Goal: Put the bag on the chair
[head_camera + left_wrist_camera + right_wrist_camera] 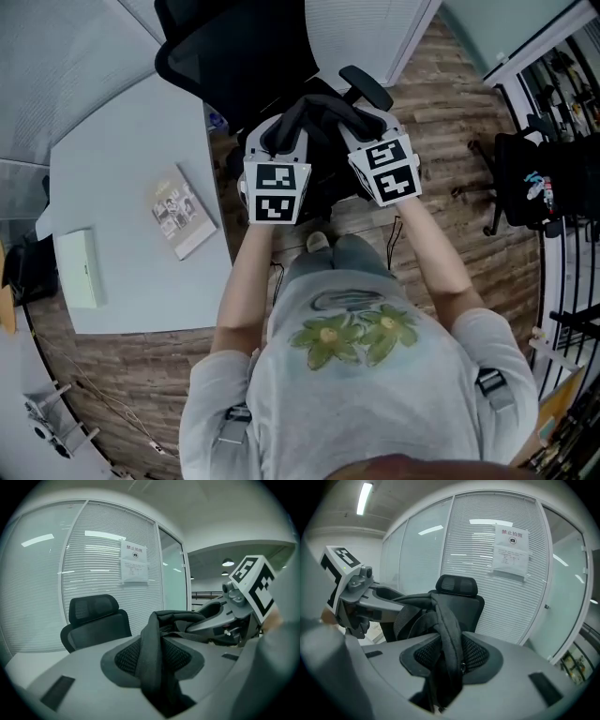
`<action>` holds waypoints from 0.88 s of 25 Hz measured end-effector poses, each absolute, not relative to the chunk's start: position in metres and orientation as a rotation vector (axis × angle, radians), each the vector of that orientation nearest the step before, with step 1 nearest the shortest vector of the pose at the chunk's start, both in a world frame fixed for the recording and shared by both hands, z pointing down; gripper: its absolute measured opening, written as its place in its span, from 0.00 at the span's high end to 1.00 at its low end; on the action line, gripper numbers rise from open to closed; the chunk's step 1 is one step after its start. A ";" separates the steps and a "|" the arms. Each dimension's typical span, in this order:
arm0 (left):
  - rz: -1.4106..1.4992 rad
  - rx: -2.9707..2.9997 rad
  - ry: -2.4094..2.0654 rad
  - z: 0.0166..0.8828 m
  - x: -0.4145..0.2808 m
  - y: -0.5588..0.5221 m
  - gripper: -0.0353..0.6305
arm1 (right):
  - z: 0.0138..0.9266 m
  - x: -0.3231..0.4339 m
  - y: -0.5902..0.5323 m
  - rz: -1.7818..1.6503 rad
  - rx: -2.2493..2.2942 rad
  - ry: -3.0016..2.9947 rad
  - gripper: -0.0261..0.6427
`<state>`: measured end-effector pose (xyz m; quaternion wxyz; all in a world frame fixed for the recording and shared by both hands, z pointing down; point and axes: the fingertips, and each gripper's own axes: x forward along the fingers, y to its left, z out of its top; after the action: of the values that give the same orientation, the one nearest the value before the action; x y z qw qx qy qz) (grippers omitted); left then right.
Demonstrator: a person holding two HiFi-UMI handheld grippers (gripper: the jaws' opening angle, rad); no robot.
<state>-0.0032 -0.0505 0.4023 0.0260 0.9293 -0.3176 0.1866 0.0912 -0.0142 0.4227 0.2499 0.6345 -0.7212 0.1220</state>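
— Where does the black fabric bag [322,120] sit against the black mesh-backed office chair [220,42]?

— On the person's side of the chair, slung between the two tools. The left gripper [158,667] is clamped on one padded black shoulder strap [154,653], and the right gripper [445,667] is clamped on the other strap [449,644]. Each strap runs up and down through its jaws, squeezed between the mesh pads.

— So the bag's long axis is vertical?

— As far as I can judge, yes. The body hangs below the jaws, in the dark gap under the two marker cubes. I can't tell whether its bottom already touches the seat.

— Which hand is nearer the chair?

— They're almost level. In the head view the right gripper [354,120] looks a shade further forward, close to the chair's armrest, and the left gripper [281,141] sits beside it. From both gripper views the backrest [457,597] stands straight ahead, beyond the straps.

— And the arms?

— Both forearms reach forward side by side, grippers close together and pointing at the chair. My guess is the bag needs carrying forward and down onto the seat.
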 end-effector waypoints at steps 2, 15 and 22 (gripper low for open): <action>0.570 2.896 -0.963 0.400 0.003 -0.057 0.72 | 0.421 0.097 -0.018 0.341 1.750 -1.952 0.75; 0.518 2.962 -1.022 0.365 0.013 -0.107 0.72 | 0.387 0.108 -0.069 0.283 1.767 -1.982 0.75; 0.543 2.876 -1.066 0.383 0.010 -0.143 0.72 | 0.406 0.106 -0.112 0.324 1.663 -2.025 0.75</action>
<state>0.0101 -0.1433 0.3826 0.0134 0.9232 -0.3423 0.1743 0.1062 -0.1119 0.4061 0.2482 0.6102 -0.7430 0.1188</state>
